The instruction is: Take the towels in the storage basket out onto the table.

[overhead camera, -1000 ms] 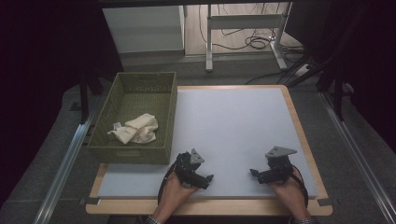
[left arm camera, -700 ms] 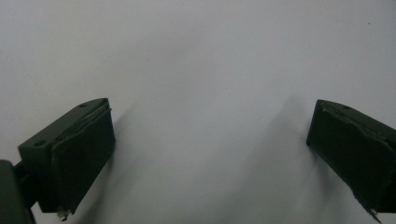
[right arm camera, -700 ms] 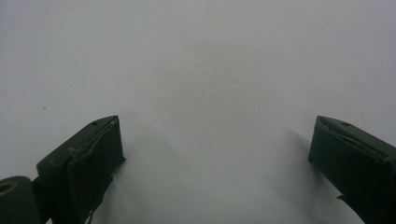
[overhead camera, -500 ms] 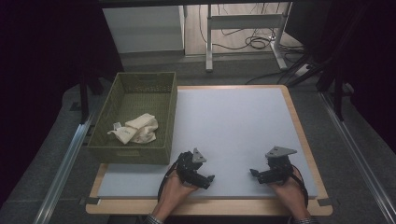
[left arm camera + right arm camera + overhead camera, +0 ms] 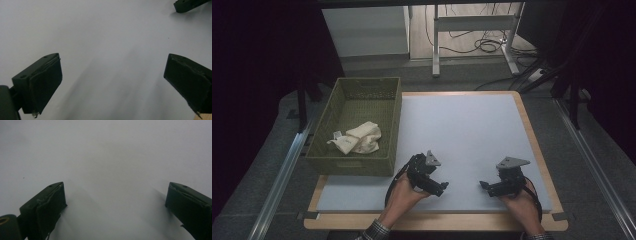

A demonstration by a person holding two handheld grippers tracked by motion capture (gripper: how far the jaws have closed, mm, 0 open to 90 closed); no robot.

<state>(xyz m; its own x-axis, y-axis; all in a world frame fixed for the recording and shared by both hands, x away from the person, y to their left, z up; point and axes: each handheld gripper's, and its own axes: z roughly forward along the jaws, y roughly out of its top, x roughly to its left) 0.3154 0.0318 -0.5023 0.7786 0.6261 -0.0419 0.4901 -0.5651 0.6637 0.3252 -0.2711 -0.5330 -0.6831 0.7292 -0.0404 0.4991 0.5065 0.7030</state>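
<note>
The green woven basket (image 5: pixel 357 160) at the table's (image 5: pixel 472 130) left edge holds 1 crumpled white cloth (image 5: pixel 357 139), while the left gripper (image 5: pixel 438 187) and right gripper (image 5: pixel 486 186), both spread and holding nothing, rest near the front edge.

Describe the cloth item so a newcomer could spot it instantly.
Find the olive woven basket at the white table's left edge. Inside, toward its near end, lies a crumpled cream cloth, the basket's sole content and the one pale, soft thing there.
</note>
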